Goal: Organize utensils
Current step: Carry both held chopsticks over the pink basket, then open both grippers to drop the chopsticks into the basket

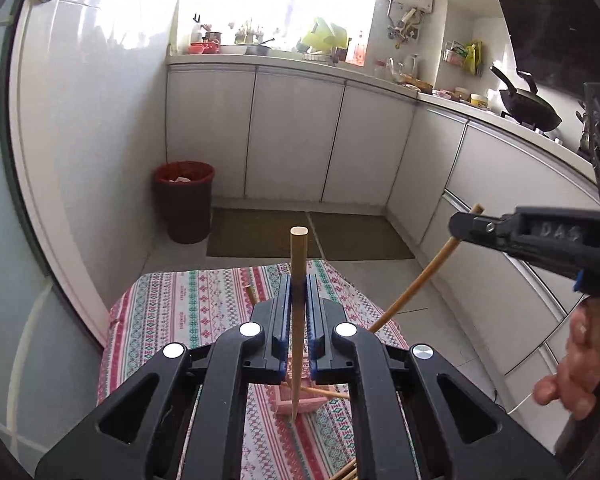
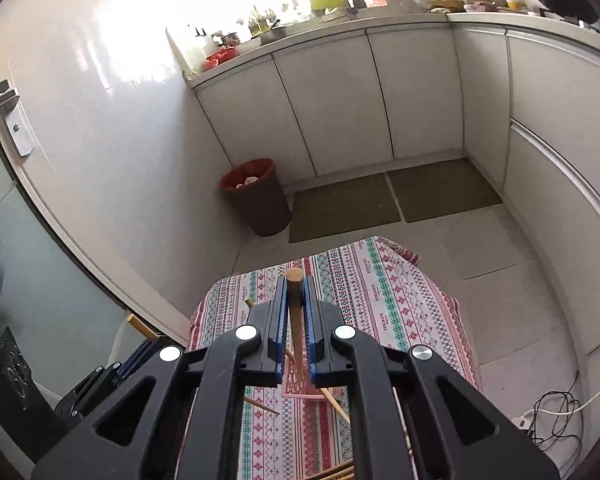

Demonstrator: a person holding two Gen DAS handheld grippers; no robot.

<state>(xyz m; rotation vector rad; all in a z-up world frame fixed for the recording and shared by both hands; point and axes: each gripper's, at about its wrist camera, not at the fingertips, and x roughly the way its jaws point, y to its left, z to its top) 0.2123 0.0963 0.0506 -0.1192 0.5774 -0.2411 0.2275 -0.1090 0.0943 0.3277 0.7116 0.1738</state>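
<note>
A wooden chopstick point(image 1: 299, 280) stands nearly upright between the closed fingers of the left gripper point(image 1: 299, 280), blunt end up, tip down over a pink holder point(image 1: 300, 402) on the patterned tablecloth point(image 1: 172, 312). The right gripper point(image 2: 295, 292), held just beside it, clamps a second chopstick point(image 2: 294, 300) the same way. More chopsticks point(image 2: 336, 398) lie loose on the cloth. A red-lined bin point(image 1: 184, 200) stands by the cabinets.

Right hand-held gripper point(image 2: 296, 300) clamps a chopstick point(image 2: 295, 308).
</note>
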